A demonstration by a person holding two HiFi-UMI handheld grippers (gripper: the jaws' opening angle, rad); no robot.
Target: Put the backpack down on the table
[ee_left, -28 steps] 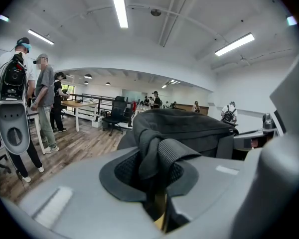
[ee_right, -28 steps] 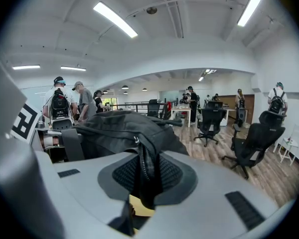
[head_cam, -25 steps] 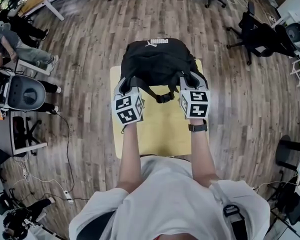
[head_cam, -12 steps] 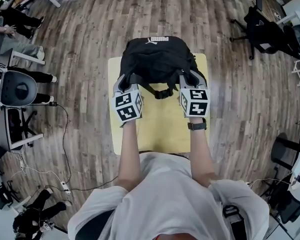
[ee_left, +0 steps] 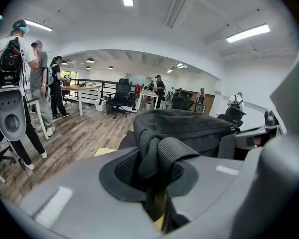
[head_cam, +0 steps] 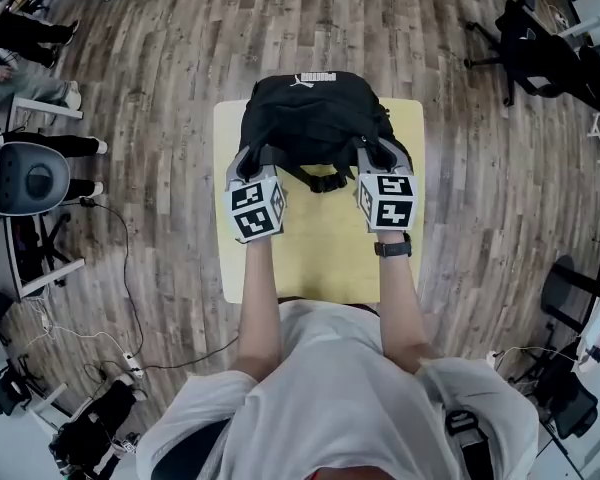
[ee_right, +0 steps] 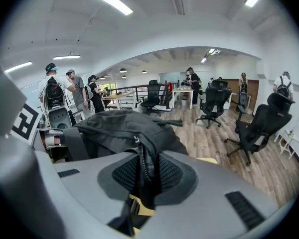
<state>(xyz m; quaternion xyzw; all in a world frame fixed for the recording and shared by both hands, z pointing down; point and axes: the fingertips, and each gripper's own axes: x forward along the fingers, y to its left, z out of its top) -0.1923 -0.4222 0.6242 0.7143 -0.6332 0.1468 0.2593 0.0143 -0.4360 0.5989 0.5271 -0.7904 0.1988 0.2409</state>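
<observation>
Black fabric is all that either grip has. The left gripper (head_cam: 246, 163) is clamped on a bunched shoulder strap. The backpack (head_cam: 315, 118) hangs over the far half of the yellow table (head_cam: 320, 258), and I cannot tell whether its base touches. The right gripper (head_cam: 382, 156) pinches a zippered edge. The bag sits near the far edge, so releasing early, or 1 side first, could tip it onto the floor. The dangling buckle strap (head_cam: 325, 180) might also snag a jaw. Count: 2 grippers, 1 backpack, 1 table.
</observation>
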